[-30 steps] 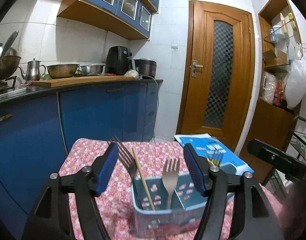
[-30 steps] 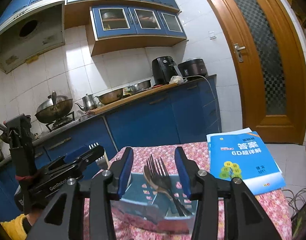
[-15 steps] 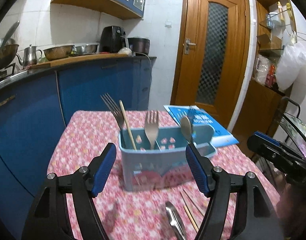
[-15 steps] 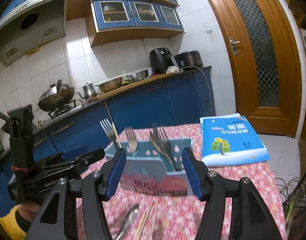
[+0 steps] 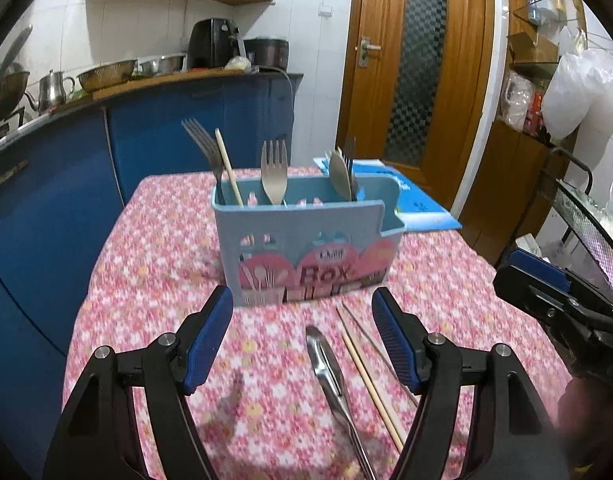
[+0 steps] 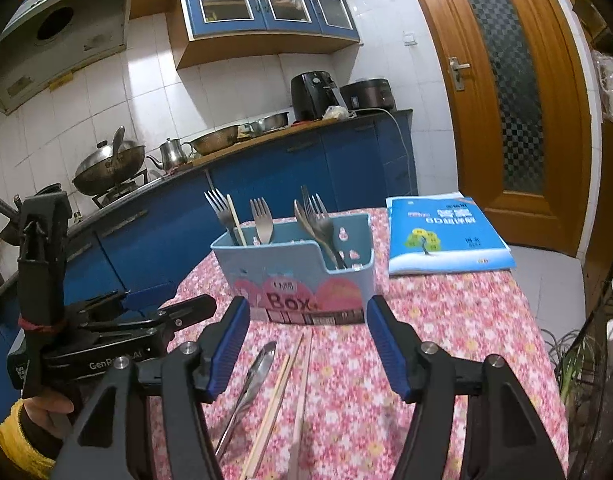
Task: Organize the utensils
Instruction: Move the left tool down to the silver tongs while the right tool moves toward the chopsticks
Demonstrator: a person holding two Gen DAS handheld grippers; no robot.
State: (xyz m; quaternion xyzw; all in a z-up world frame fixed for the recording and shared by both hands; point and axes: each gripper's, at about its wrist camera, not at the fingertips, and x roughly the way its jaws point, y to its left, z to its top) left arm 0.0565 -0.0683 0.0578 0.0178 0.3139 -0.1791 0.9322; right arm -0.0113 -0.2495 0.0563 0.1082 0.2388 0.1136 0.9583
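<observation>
Left gripper (image 5: pixel 302 338): jaws apart, empty. Spoon (image 5: pixel 333 380) and chopsticks (image 5: pixel 368 376) lie on the tablecloth (image 5: pixel 154 264), their near ends cut off by the frame. Utensil box (image 5: pixel 306 248) behind hides the handles of 3 forks. Right gripper (image 6: pixel 308 346): jaws apart, empty.

Ahead of me a pink floral cloth (image 5: pixel 154 264) covers the desk, and a blue paperback book (image 6: pixel 446 236) lies flat on its far right corner. Beyond runs a row of blue kitchen cabinets (image 6: pixel 306 176) under a dark worktop, where I see a black air fryer (image 6: pixel 314 94), a dark rice cooker (image 6: pixel 368 94) just beside it, a steel kettle (image 6: pixel 171 152), a metal colander bowl (image 6: pixel 218 143) and a lidded steel wok (image 6: pixel 108 164) on the stove. A brown wooden door with a patterned glass pane (image 5: pixel 422 60) stands shut on the right.
</observation>
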